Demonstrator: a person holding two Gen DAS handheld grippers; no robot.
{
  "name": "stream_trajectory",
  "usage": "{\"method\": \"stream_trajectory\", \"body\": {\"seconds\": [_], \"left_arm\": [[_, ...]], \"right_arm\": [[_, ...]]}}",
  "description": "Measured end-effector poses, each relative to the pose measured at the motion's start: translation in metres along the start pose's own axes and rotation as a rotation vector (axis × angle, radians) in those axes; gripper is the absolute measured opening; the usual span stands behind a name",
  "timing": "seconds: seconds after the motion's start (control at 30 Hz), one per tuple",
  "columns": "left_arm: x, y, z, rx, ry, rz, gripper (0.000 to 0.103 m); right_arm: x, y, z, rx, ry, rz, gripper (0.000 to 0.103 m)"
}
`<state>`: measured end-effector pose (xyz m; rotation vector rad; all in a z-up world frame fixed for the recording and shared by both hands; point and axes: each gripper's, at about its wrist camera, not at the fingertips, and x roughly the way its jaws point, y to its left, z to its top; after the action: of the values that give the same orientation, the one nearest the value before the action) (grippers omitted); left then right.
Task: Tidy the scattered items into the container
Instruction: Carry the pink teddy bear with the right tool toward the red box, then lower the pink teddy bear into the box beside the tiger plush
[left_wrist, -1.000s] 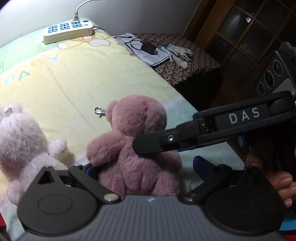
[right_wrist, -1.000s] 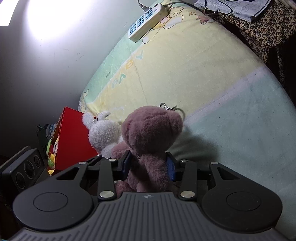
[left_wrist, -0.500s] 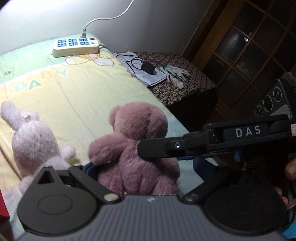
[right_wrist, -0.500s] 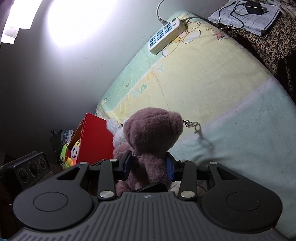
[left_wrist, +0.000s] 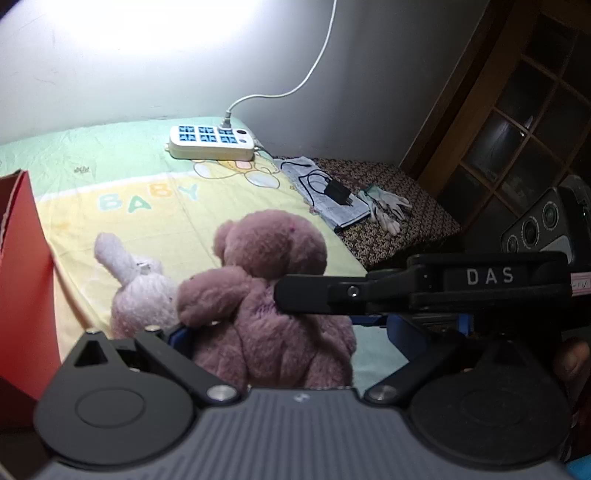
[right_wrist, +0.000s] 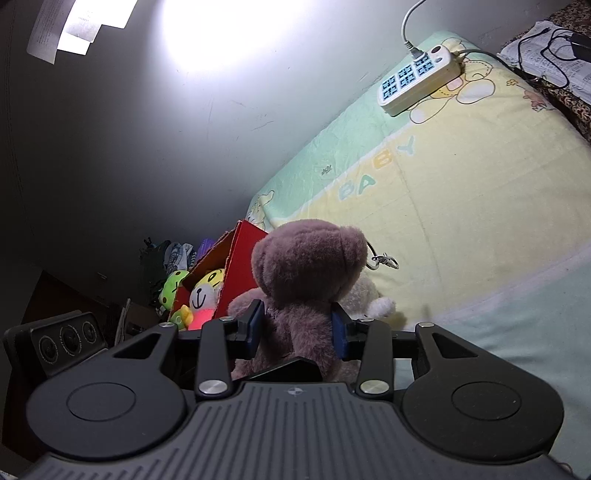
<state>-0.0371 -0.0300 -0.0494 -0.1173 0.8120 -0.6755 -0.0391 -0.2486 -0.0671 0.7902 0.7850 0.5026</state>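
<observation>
Right wrist view: fuzzy mauve plush bear (right_wrist: 306, 280) clamped at the waist between the right gripper (right_wrist: 297, 326)'s 2 blue pads.
Left gripper (left_wrist: 288, 332) jaws are opening, spread wide either side of the bear's rounded legs, not pressing. Beside it lies a pale nubbly plush rabbit (left_wrist: 136, 291) on the smooth printed blanket (left_wrist: 147, 206); the red cardboard box (right_wrist: 236, 273) holds glossy plush toys.

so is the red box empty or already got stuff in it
Not empty: the red box already holds a yellow plush and a green one.
</observation>
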Motion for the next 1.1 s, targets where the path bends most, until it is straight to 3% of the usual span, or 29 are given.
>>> {"method": "stream_trajectory", "body": {"seconds": [0.57, 1.1], "left_arm": [[-0.061, 0.045, 0.025, -0.009, -0.14, 0.001, 0.1], [-0.134, 0.119, 0.02, -0.064, -0.222, 0.056, 0.1]], "right_arm": [[0.035, 0.082, 0.001, -0.109, -0.085, 0.026, 0.041], [0.105, 0.153, -0.013, -0.211, -0.085, 0.066, 0.041]]}}
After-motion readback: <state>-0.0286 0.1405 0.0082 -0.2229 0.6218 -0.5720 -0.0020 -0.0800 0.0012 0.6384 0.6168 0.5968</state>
